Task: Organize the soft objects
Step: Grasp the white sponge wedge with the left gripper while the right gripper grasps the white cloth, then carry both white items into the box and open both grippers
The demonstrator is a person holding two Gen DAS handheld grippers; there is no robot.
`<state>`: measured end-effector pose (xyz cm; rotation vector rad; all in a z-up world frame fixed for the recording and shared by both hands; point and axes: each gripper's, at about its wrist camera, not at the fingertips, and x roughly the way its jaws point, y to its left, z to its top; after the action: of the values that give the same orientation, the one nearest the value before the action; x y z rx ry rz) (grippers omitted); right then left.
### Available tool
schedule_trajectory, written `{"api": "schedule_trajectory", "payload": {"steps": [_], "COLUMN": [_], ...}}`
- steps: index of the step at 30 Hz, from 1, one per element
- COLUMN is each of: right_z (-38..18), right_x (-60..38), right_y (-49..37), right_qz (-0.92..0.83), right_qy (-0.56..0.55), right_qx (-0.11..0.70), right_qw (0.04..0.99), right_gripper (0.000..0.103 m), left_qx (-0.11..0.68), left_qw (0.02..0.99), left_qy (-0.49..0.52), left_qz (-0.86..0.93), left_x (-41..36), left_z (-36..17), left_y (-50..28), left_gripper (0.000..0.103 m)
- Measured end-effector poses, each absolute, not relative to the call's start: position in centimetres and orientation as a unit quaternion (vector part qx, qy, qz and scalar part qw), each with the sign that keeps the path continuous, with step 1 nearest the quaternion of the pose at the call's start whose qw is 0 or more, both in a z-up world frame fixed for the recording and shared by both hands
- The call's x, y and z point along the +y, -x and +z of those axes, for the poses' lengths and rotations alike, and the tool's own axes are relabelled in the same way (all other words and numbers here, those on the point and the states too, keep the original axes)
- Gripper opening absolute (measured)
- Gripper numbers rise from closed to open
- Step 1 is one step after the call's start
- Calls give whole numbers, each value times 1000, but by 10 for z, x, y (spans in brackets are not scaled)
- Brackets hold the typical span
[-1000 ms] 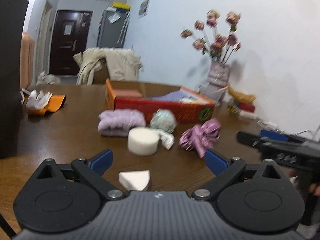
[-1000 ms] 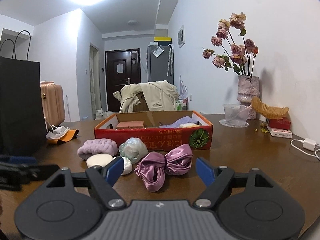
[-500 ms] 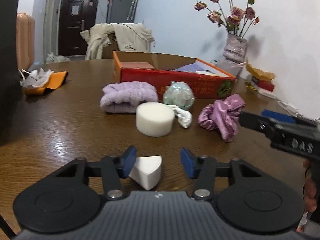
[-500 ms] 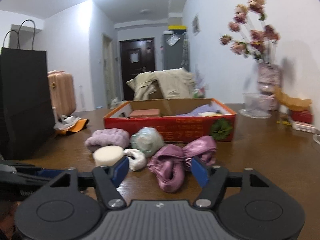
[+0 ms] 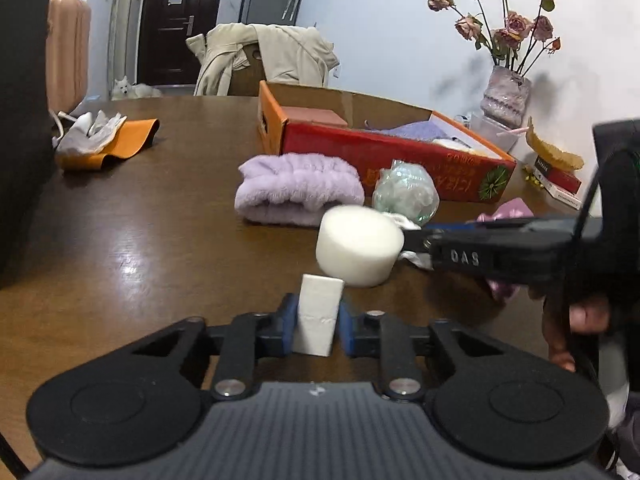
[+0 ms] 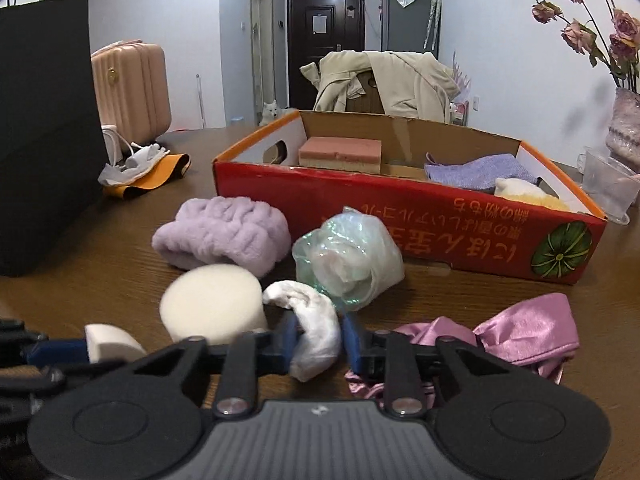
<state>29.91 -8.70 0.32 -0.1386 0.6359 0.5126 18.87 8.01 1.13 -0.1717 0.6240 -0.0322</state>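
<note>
Left claw (image 5: 318, 322) closing on white wedge sponge (image 5: 318, 320)

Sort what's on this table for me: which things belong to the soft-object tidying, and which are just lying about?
Job: white wedge sponge in left gripper, white scrunchie in right gripper, round sponge, purple headband, red box.

Lying about: flower vase, black bag, orange pouch.

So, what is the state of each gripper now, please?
Left gripper: jaws closing on the small white foam wedge.
Right gripper: shut on the white crumpled cloth piece.
</note>
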Motion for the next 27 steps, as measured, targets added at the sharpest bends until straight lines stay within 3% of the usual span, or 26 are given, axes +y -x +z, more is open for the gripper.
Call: {"api": "schedule_trajectory", "payload": {"steps": [9,15,22,27], "right_z": [38,89,79,51], "right_x": [-132,-153,-158,-134], "right_y": [-268,-323,-453,-481], "right_qz": [266,268,230,221], "right_qy": [3,-12,-20,19], "right_qx": [256,211,309,350], "right_qw": [929,940,923,910], "right_gripper": [12,12,12,21], "left_qx": [245,206,259,301], "left_qw": [961,970,961,952], "left_qy": [106,83,61,45], "left_qz": [-77,-95,-72,-41], "left_x": [76,80,77,85], "left_z": [59,105,100,73], "left_y": [-193,-269,-394,-423], "left_gripper": [17,17,18,25]}}
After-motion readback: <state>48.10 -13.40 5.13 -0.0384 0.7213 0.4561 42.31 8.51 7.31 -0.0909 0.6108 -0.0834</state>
